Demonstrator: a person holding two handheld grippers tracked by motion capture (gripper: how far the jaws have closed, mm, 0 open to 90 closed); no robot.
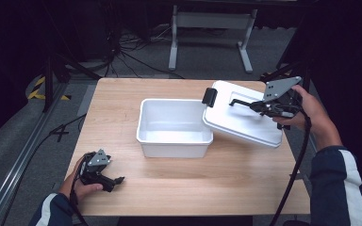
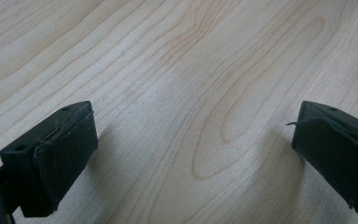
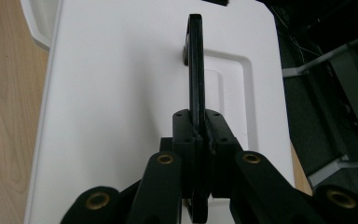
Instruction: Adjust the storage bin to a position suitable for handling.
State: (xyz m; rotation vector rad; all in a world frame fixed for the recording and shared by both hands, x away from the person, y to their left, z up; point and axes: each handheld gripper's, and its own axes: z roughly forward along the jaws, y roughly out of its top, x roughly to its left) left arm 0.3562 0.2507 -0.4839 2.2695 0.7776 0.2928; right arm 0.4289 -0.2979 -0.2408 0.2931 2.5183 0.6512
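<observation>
High view: lid tilted, its latch end toward tub.

Three cams, one wooden table: one fixed overhead, two riding the grippers.

High view looks fwd and down from the person's side, far enough to take in the whole tabletop, white bin and lid. Left gripper view sits v. close to the wood, jaws wide apart at bottom corners, bare grain between and ahead. Right gripper view looks along closed jaws at the lid's black handle, lid just beyond. Shared w/ high view: tabletop, lid.
</observation>
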